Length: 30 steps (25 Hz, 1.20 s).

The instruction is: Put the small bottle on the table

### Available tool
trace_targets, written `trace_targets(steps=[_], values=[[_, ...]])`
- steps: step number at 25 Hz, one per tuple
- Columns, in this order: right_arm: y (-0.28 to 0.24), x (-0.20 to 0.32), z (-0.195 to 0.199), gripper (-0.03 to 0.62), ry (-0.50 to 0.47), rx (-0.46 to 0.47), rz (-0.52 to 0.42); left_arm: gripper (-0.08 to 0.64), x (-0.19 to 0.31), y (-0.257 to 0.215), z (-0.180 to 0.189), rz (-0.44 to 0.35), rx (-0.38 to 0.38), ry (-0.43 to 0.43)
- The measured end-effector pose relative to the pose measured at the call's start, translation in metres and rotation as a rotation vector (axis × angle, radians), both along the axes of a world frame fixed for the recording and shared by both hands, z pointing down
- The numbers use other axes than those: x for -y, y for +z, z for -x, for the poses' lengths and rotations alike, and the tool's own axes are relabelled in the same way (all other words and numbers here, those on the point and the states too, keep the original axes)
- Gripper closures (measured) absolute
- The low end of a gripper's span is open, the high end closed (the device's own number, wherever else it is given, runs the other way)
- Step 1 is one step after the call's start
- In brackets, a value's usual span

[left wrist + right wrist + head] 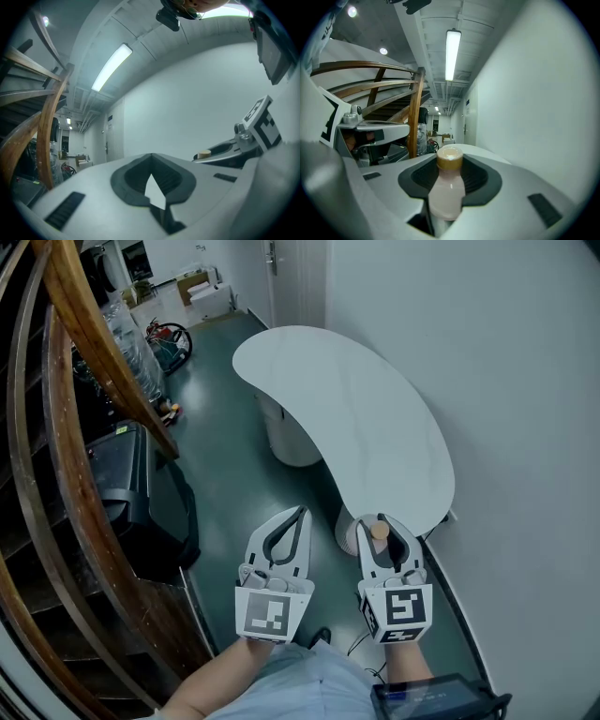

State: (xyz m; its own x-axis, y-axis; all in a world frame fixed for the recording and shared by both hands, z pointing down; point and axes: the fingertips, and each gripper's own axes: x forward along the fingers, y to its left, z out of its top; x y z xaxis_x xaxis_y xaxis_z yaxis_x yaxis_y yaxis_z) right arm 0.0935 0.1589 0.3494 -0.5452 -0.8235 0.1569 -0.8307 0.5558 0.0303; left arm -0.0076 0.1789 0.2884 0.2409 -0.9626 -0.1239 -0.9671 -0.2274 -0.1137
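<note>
I have the small bottle clamped in the right hand-held gripper. Its jaws press on the pale pink body from both sides, and the bottle stands upright between them with its tan cap poking above the pads. The bottle is off the desk — it hangs in the grip, and from the head view the cap shows just at the near, narrow end of the white, bean-shaped top. I cannot tell from here whether it is already over the top or just short of its edge.

The left hand-held gripper is beside the right one, a little to its left and apart from it. Its jaws are closed tip to tip with nothing between them; only a sliver of the white desk shows through the gap behind the tips. It hovers over the dark green floor, short of the desk.

The desk top is bare white, with a plain wall along its right side. A curved wooden stair rail runs down the left of the head view.
</note>
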Motion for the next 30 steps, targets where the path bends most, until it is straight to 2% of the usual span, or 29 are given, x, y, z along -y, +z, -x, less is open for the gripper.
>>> trace_targets(steps=[8, 14, 16, 19, 20, 25, 28, 30], values=[[-0.004, 0.055, 0.029, 0.465, 0.026, -0.010, -0.005, 0.560, 0.064, -0.005, 0.030, -0.007, -0.006, 0.032], [-0.016, 0.093, 0.041, 0.465, 0.082, -0.013, -0.030, 0.560, 0.100, -0.014, 0.049, -0.030, 0.000, 0.074], [-0.018, 0.104, 0.044, 0.465, 0.101, -0.013, -0.038, 0.560, 0.110, -0.015, 0.052, -0.046, 0.042, 0.098], [-0.017, 0.118, 0.050, 0.465, 0.125, -0.014, -0.042, 0.560, 0.122, -0.016, 0.054, -0.085, 0.183, 0.147], [-0.016, 0.121, 0.052, 0.465, 0.130, -0.015, -0.040, 0.560, 0.125, -0.016, 0.056, -0.092, 0.204, 0.157], [-0.014, 0.137, 0.063, 0.465, 0.140, -0.029, -0.029, 0.560, 0.140, -0.012, 0.066, -0.080, 0.188, 0.172], [-0.012, 0.146, 0.064, 0.465, 0.147, -0.036, -0.020, 0.560, 0.151, -0.007, 0.070, -0.042, 0.105, 0.165], [-0.009, 0.154, 0.065, 0.465, 0.152, -0.038, -0.012, 0.560, 0.159, -0.004, 0.073, -0.028, 0.078, 0.162]])
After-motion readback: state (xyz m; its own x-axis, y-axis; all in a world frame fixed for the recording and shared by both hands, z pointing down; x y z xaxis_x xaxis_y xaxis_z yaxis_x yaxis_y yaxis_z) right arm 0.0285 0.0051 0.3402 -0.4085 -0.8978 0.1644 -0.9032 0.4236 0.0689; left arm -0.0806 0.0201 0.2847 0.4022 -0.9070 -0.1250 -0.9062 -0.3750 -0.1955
